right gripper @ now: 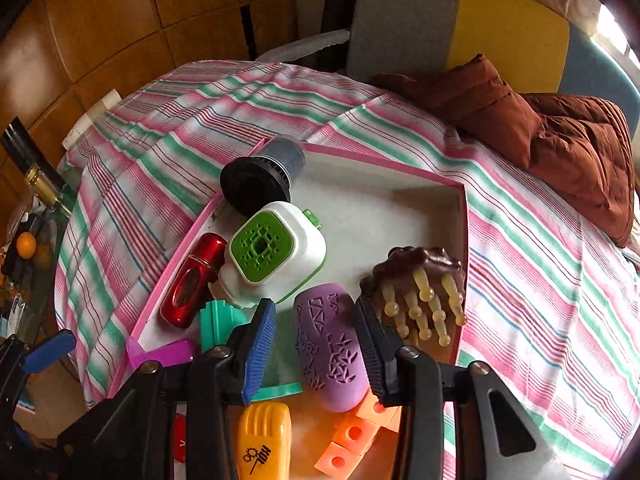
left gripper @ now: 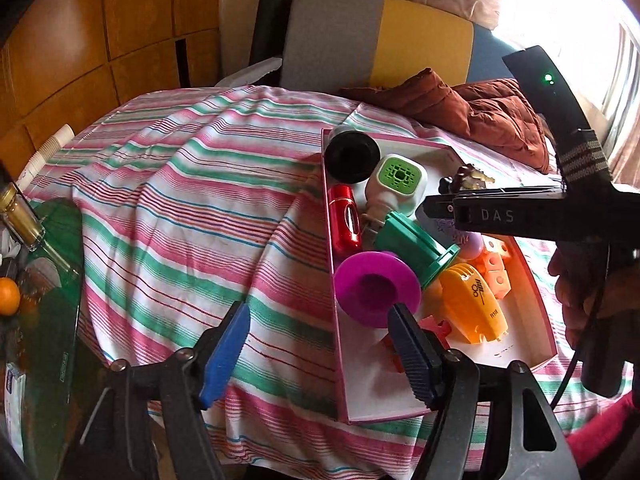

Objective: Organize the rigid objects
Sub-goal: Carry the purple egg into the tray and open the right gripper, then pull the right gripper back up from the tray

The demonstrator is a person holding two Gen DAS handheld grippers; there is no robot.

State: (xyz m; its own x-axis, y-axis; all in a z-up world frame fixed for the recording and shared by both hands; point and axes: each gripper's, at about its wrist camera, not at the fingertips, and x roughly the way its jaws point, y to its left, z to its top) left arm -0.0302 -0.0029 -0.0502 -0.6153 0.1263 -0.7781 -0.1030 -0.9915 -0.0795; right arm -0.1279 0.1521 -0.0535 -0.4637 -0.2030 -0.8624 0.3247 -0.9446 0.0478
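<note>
only the right wrist view shows the purple perforated case in the pink box, between the right gripper's downward-angled jaws, contact unclear; left gripper spread empty.

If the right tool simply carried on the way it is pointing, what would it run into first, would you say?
Most likely the purple patterned case, which already lies between the right tool's fingers in the pink box. How far off it is remains unclear.

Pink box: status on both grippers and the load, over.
Left gripper open, empty, by purple spool. Right gripper astride lilac case in box, grip unclear. Box crowded; brown hair claw beside case.
</note>
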